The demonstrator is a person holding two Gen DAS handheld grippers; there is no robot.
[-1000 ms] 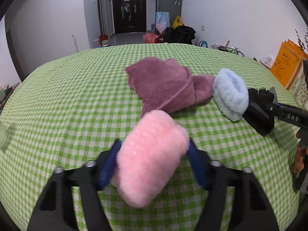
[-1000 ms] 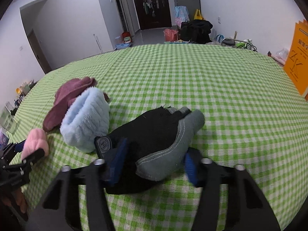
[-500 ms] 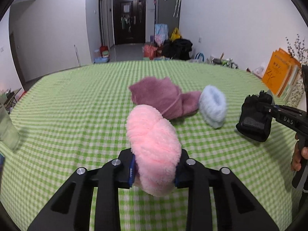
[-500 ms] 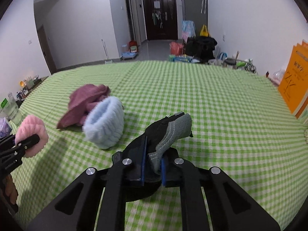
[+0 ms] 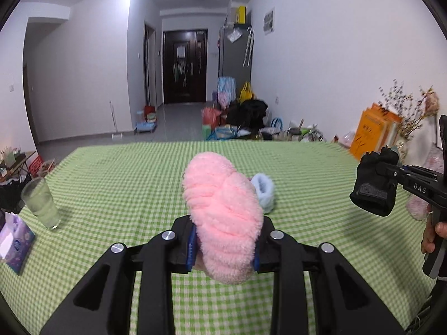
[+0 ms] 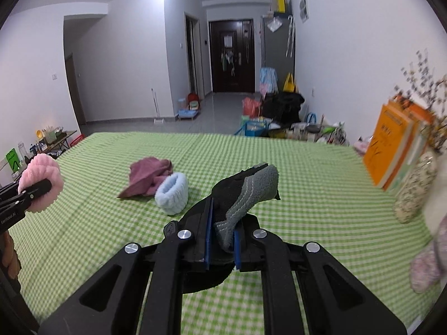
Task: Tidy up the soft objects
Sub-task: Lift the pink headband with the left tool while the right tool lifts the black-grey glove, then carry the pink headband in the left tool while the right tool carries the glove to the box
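My left gripper is shut on a fluffy pink band, held above the green checked table. The same pink band shows at the left edge of the right wrist view. My right gripper is shut on a black and grey glove, also raised off the table; the glove hangs at the right of the left wrist view. A light blue fluffy band stands on the table beside a crumpled maroon cloth. In the left wrist view the blue band peeks out behind the pink one.
A glass and a purple tissue pack stand at the table's left edge. Orange books, a patterned vase and a plush toy line the right side. A person's hand holds the right gripper.
Both grippers closed, the left on the pink band and the right on the glove, then rose and drew back from the table. The blue band and maroon cloth stayed put.
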